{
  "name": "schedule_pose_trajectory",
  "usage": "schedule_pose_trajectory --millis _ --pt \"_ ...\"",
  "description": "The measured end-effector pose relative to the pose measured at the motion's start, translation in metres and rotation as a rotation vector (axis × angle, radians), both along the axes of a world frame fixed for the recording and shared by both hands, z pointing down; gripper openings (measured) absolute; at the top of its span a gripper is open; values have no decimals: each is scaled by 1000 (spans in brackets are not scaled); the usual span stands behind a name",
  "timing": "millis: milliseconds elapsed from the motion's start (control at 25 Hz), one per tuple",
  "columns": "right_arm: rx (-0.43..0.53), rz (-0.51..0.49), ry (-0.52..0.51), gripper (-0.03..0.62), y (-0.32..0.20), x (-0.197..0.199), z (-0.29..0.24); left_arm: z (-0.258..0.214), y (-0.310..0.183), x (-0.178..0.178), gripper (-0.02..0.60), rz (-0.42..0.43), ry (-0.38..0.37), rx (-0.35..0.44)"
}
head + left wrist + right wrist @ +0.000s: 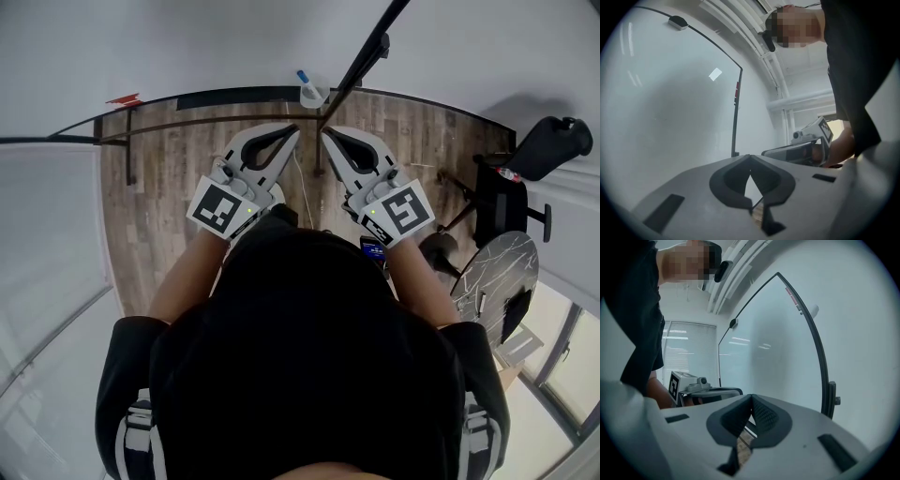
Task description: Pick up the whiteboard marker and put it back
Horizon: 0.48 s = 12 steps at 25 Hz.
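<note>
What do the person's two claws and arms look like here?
The left claw and right claw are matching light grey plastic shells tapering to a point, with black pads lining a teardrop-shaped opening. Each carries a white cube with black square markers and a small green light at the rear. The person wears a black short-sleeved top.

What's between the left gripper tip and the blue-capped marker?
In the head view, just a thin brown rail and bare wood floor separate the left gripper from the marker.
</note>
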State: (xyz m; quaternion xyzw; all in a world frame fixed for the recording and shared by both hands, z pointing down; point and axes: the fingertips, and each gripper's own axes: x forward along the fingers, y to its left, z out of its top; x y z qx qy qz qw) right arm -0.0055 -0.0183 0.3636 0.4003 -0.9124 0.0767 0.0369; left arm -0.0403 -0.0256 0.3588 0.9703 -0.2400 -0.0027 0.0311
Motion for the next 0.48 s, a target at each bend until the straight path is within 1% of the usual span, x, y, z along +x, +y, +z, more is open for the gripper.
schedule_pose_trajectory --millis 240,480 --pt "-11 30 0 -6 -21 -6 1 4 -22 -4 3 28 1 -7" --pt "-22 67 47 -6 -46 -17 17 18 -48 -14 3 63 -21 -11"
